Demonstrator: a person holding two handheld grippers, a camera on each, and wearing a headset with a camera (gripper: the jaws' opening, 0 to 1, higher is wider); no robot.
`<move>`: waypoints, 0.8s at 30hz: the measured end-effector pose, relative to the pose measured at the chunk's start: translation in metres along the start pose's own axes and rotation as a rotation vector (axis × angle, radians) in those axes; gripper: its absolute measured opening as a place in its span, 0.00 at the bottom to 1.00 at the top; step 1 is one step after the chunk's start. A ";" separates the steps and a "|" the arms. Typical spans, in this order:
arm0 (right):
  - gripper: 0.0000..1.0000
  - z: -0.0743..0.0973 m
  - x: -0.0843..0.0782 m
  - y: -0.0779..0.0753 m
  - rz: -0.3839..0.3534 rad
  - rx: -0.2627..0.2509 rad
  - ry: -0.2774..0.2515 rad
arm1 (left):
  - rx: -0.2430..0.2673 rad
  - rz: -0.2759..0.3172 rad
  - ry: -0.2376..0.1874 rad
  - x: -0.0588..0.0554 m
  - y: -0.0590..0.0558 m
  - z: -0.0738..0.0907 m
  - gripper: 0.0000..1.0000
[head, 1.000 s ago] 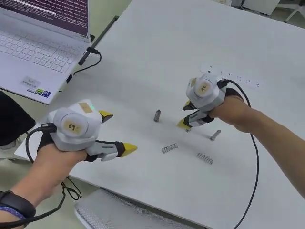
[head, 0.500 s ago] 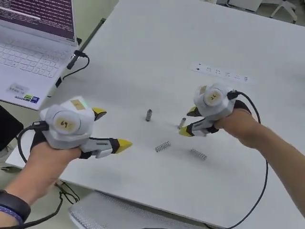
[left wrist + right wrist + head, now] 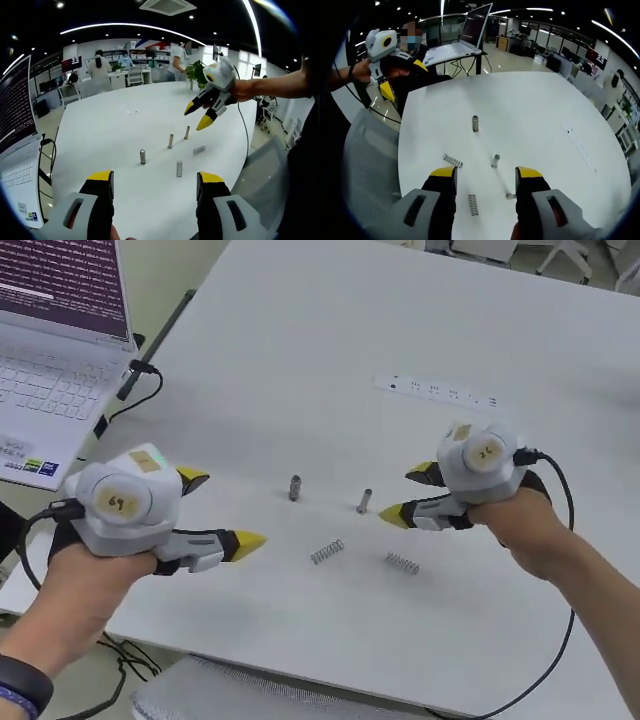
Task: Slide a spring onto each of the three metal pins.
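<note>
Hovering above table [image 3: 330, 360], left gripper [image 3: 221, 508] and right gripper [image 3: 400, 495] are gaping empty; one pin [image 3: 509, 196] is hiding partly behind right jaw

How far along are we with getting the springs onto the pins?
Done: one pin looks thicker, as if it already carries a spring. In hand: nothing; the left gripper and right gripper are open and empty. Left: two bare pins and two loose springs on the table.
</note>
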State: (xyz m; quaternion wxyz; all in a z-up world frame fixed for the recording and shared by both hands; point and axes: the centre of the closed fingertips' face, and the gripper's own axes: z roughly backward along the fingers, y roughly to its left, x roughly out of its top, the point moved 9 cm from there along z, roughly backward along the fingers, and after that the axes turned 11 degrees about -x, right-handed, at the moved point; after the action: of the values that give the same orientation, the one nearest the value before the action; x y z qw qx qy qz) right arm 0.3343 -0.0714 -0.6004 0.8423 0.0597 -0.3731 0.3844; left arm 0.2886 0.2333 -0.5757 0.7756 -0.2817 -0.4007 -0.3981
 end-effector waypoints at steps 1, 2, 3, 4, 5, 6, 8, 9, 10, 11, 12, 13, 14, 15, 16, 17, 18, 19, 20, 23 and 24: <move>0.45 0.003 -0.002 0.000 -0.009 -0.006 -0.003 | -0.001 -0.001 0.000 0.000 0.000 -0.001 0.63; 0.46 0.007 -0.004 -0.001 -0.020 -0.017 -0.006 | -0.003 -0.002 0.001 0.001 0.000 -0.002 0.63; 0.46 0.009 -0.005 -0.001 -0.024 -0.021 -0.009 | -0.004 -0.002 0.002 0.001 0.000 -0.002 0.63; 0.46 0.011 -0.008 -0.007 -0.038 -0.033 -0.015 | -0.005 -0.001 0.000 0.002 -0.001 -0.003 0.63; 0.47 0.014 -0.010 -0.008 -0.050 -0.039 -0.022 | -0.006 0.001 -0.004 0.003 -0.001 -0.003 0.63; 0.47 0.018 -0.012 -0.008 -0.067 -0.047 -0.034 | -0.007 0.003 -0.006 0.004 -0.001 -0.004 0.63; 0.47 0.024 -0.017 -0.009 -0.098 -0.062 -0.050 | -0.007 0.001 -0.005 0.006 -0.001 -0.006 0.63; 0.48 0.026 -0.019 -0.010 -0.109 -0.068 -0.055 | -0.009 0.000 -0.005 0.007 -0.002 -0.007 0.63; 0.48 0.029 -0.022 -0.013 -0.126 -0.079 -0.066 | -0.012 -0.003 -0.003 0.008 -0.002 -0.008 0.63; 0.49 0.032 -0.024 -0.014 -0.136 -0.084 -0.073 | -0.014 -0.008 0.001 0.009 -0.003 -0.010 0.63; 0.49 0.036 -0.026 -0.014 -0.148 -0.093 -0.080 | -0.016 -0.011 0.004 0.009 -0.003 -0.011 0.63; 0.50 0.038 -0.027 -0.014 -0.152 -0.096 -0.083 | -0.017 -0.012 0.004 0.010 -0.003 -0.011 0.63; 0.50 0.041 -0.031 -0.016 -0.162 -0.105 -0.091 | -0.020 -0.013 0.005 0.011 -0.004 -0.012 0.63; 0.50 0.045 -0.034 -0.017 -0.172 -0.109 -0.098 | -0.022 -0.018 0.009 0.012 -0.004 -0.013 0.63; 0.51 0.047 -0.035 -0.017 -0.178 -0.112 -0.101 | -0.023 -0.021 0.010 0.012 -0.004 -0.014 0.63; 0.51 0.051 -0.038 -0.017 -0.189 -0.118 -0.107 | -0.025 -0.022 0.010 0.013 -0.004 -0.015 0.63; 0.52 0.053 -0.041 -0.017 -0.201 -0.121 -0.113 | -0.026 -0.023 0.011 0.014 -0.005 -0.016 0.63; 0.52 0.055 -0.044 -0.017 -0.223 -0.123 -0.122 | -0.026 -0.027 0.014 0.015 -0.005 -0.017 0.63; 0.53 0.058 -0.046 -0.016 -0.229 -0.128 -0.127 | -0.027 -0.029 0.014 0.015 -0.005 -0.017 0.63; 0.54 0.064 -0.054 -0.014 -0.243 -0.137 -0.128 | -0.029 -0.031 0.014 0.016 -0.006 -0.019 0.63; 0.55 0.067 -0.060 -0.016 -0.252 -0.142 -0.125 | -0.029 -0.032 0.015 0.017 -0.006 -0.020 0.63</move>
State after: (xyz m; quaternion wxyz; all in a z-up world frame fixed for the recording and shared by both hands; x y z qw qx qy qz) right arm 0.2806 -0.1450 -0.5901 0.8610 0.0701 -0.4408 0.2439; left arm 0.2972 0.2086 -0.5710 0.7679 -0.2834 -0.3935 -0.4185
